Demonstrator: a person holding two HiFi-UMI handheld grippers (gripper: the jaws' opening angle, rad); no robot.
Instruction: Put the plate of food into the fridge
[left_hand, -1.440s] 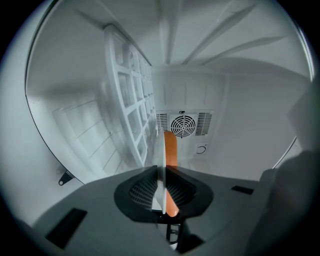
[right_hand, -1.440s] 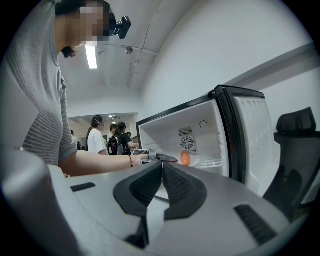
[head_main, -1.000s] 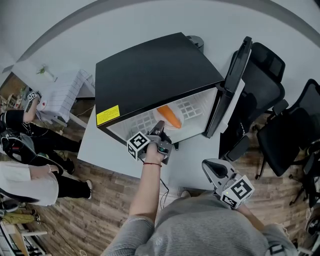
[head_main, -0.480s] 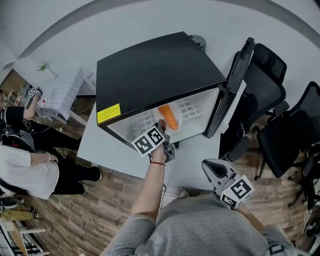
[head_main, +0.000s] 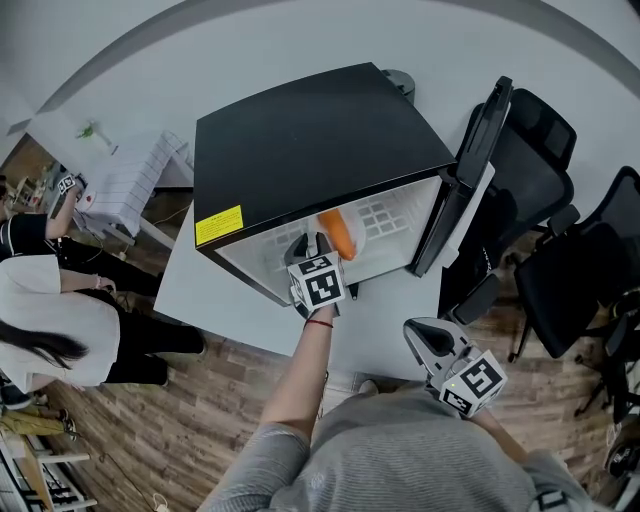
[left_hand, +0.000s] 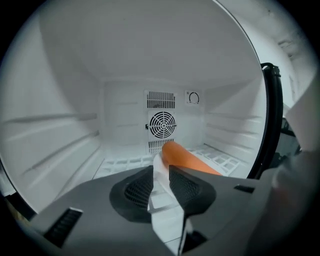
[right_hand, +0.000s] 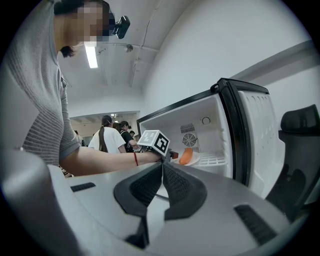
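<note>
Plate of food: already inside the fridge, over its floor grid | fridge door wide open | left claw clamped on the plate's near rim | right claw closed on nothing, well clear of the fridge | remaining, as I judge: release, withdraw, shut door

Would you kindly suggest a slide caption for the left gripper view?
Left tool grips the rim of a white plate carrying a long orange food item inside the white-walled fridge.
</note>
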